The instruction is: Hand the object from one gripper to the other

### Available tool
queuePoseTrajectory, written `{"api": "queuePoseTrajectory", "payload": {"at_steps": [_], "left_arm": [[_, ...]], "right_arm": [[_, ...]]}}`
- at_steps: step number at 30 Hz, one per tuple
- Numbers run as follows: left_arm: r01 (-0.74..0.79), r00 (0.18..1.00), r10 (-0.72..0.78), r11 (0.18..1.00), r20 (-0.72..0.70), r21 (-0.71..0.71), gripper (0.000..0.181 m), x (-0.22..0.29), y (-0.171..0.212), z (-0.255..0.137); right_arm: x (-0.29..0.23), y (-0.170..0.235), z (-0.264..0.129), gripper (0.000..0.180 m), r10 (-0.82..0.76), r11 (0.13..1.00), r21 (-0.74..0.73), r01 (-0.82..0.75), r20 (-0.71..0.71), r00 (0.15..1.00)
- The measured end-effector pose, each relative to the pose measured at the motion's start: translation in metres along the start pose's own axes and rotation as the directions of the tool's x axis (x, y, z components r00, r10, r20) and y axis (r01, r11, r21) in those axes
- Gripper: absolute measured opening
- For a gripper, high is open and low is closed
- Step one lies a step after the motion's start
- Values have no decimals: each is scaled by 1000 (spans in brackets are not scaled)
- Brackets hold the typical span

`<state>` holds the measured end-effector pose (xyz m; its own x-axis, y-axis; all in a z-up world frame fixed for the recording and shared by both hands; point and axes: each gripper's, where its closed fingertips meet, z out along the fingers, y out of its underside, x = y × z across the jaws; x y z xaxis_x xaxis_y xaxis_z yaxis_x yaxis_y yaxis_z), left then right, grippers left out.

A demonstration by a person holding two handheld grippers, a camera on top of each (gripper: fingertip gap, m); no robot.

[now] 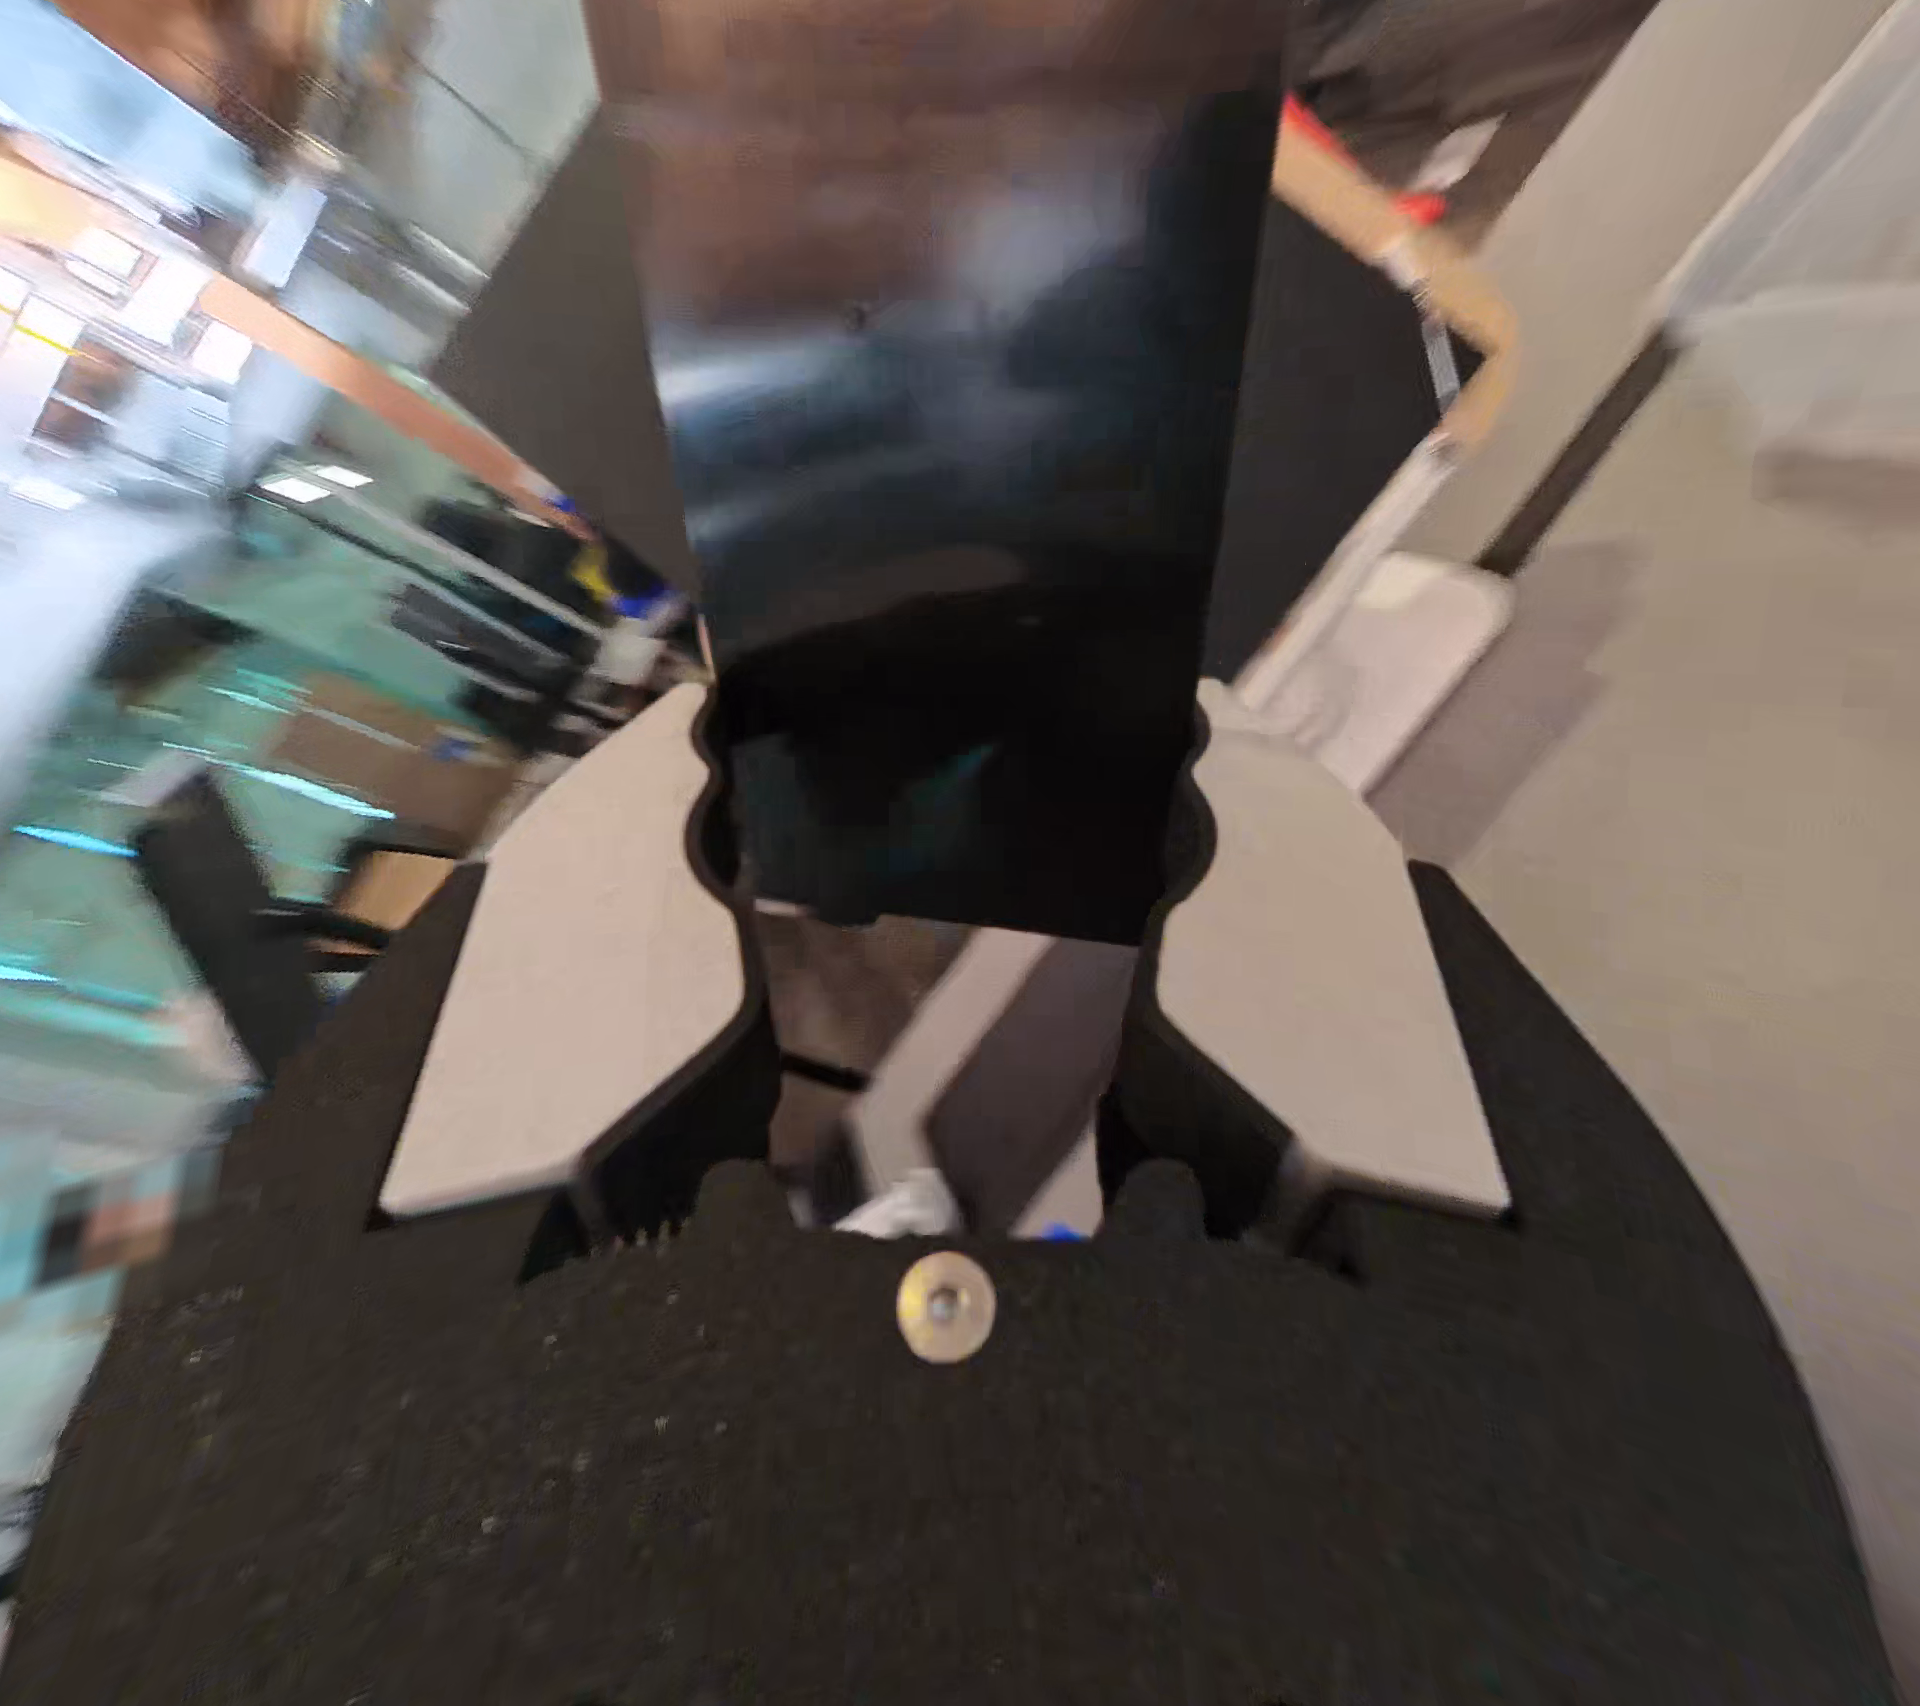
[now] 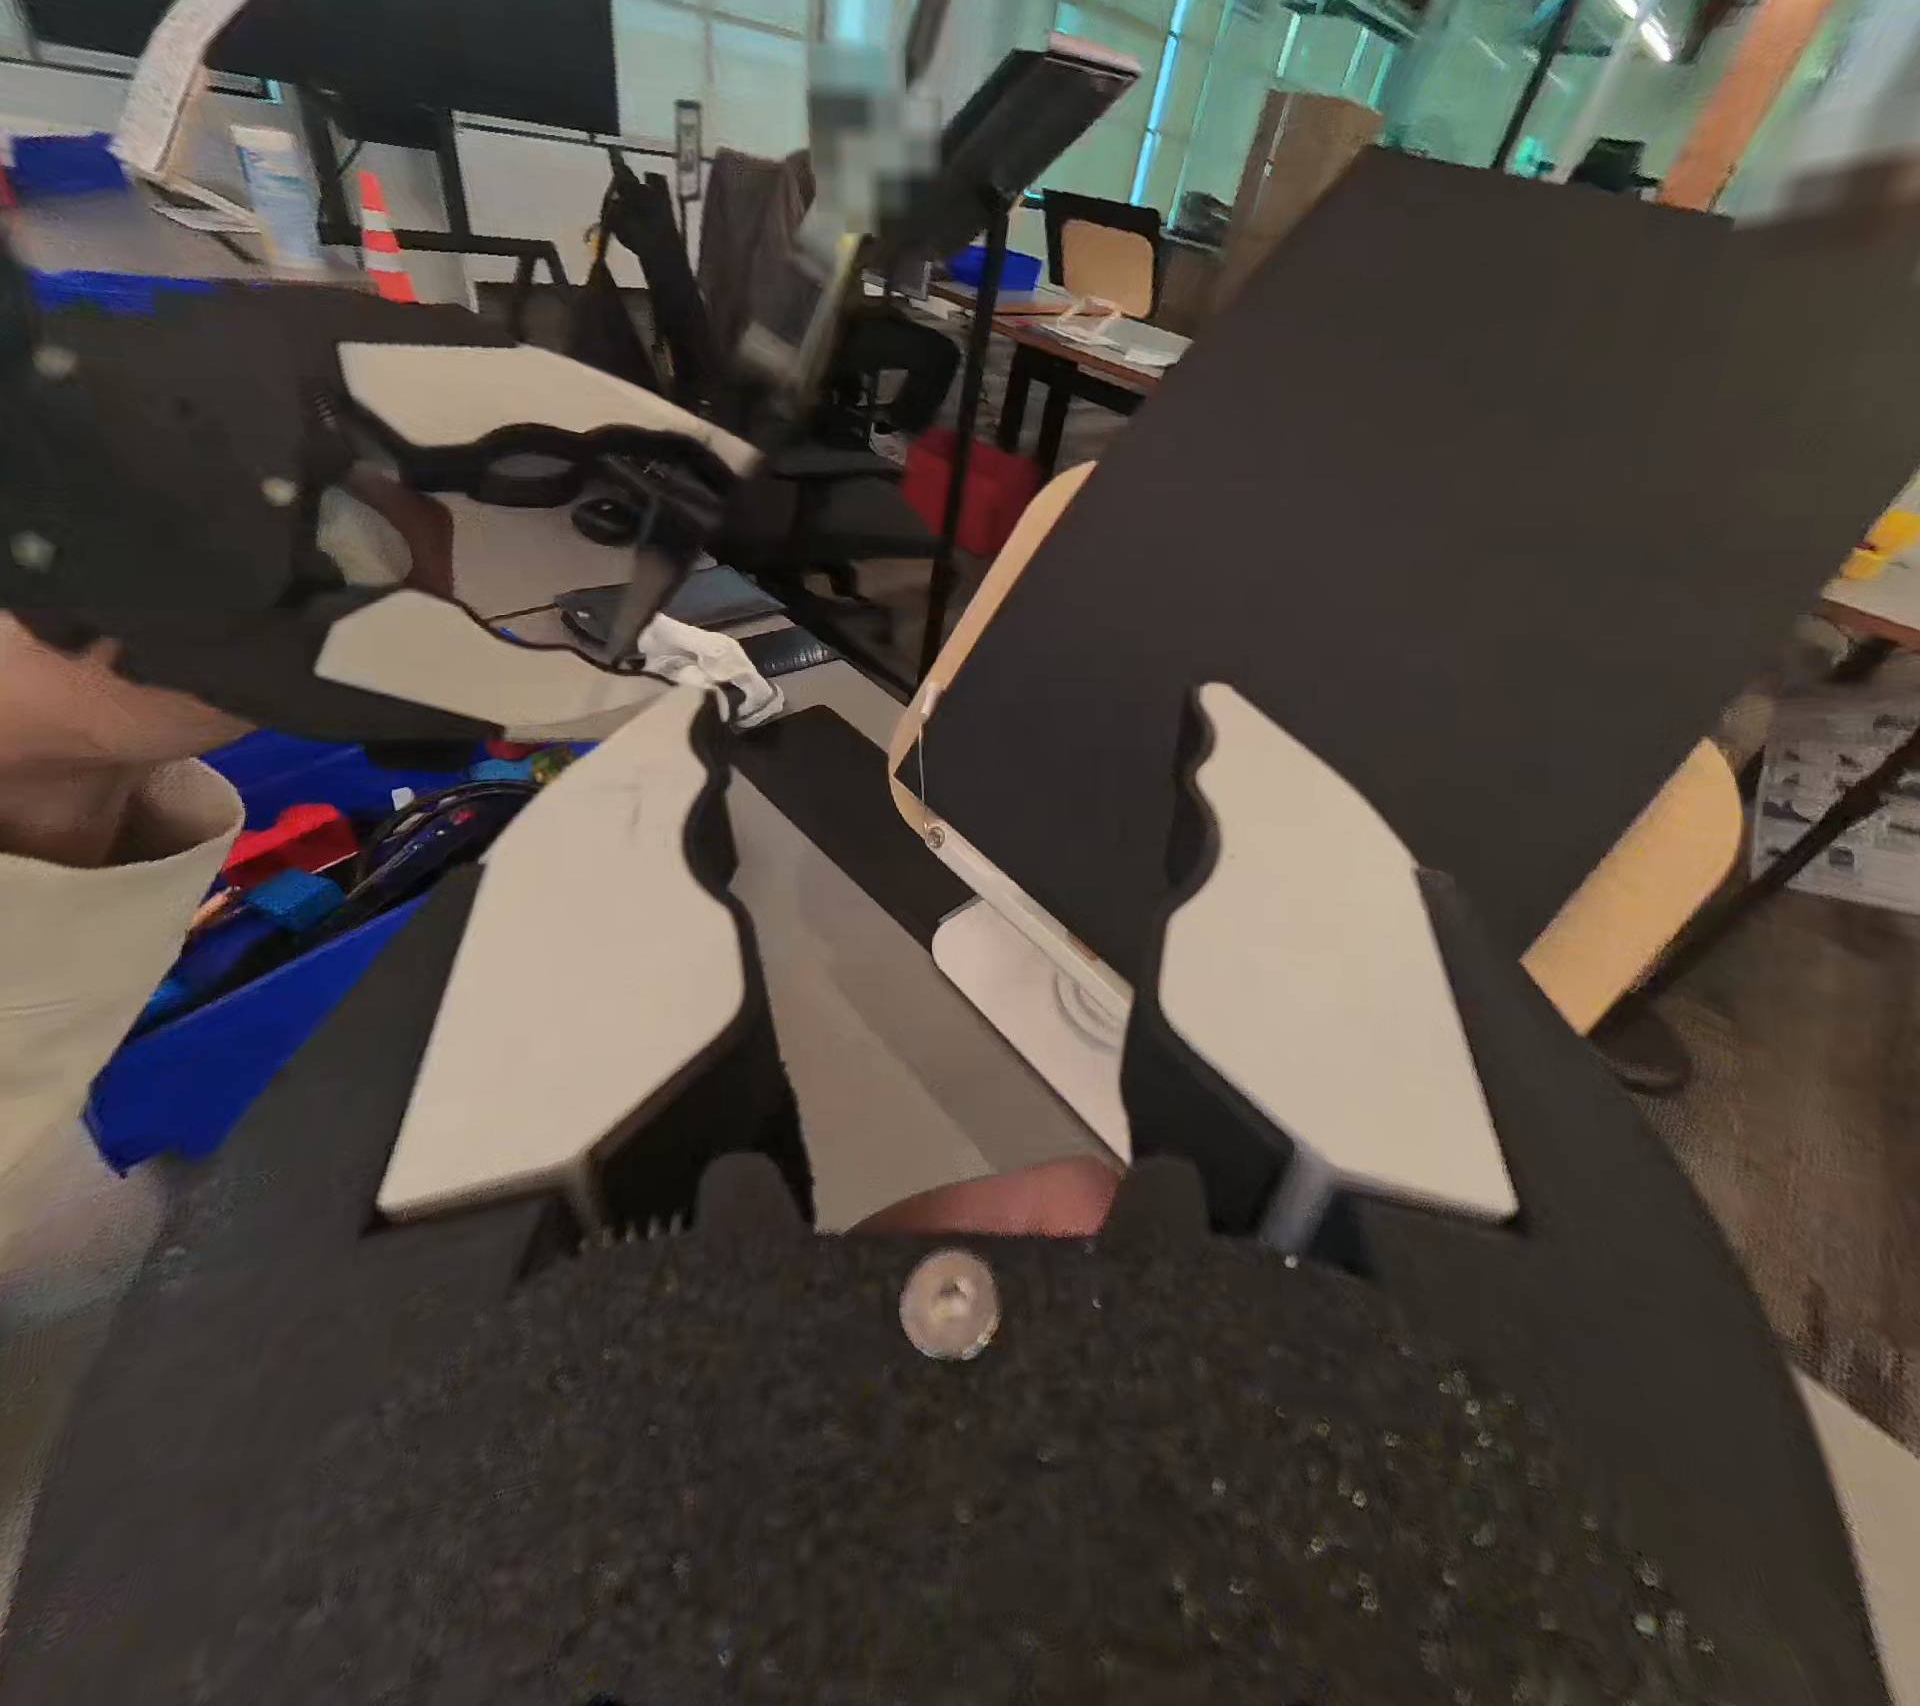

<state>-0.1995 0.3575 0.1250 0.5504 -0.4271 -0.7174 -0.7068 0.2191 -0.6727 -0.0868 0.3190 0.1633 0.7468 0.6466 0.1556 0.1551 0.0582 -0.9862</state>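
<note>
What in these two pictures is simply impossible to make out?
- Glossy black flat slab in the left tool: left wrist view, top cut by the frame, surface blurred.
- Same slab, right wrist view: edge-on, too thin to identify.
- Blue bin contents: right wrist view, blurred, partly hidden.

Glossy black slab (image 1: 935,461); blue bin (image 2: 239,1022).

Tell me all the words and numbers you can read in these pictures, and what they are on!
White printed sheet, upper left in the right wrist view: too small and blurred to read.
White container with a blue label beside it: blurred, unreadable.
Printed boxes or papers at the right edge: too small to read.
Black flat object in the left gripper: no writing shows.
</note>
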Motion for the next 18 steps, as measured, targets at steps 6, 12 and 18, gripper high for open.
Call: {"api": "queuePoseTrajectory", "payload": {"at_steps": [6,12,18], "left_arm": [[-311,933,320,947,167,-79,80,0,2,7],[-425,881,437,899,178,-106,80,13,-1,17],[-435,869,452,892,204,-122,80,13,-3,18]], "right_arm": [[-9,-8,-18,66,160,984,46,-172,201,966],[4,5,-14,46,179,983,13,-184,185,966],[1,12,-7,11,165,986,-30,-163,220,961]]}}
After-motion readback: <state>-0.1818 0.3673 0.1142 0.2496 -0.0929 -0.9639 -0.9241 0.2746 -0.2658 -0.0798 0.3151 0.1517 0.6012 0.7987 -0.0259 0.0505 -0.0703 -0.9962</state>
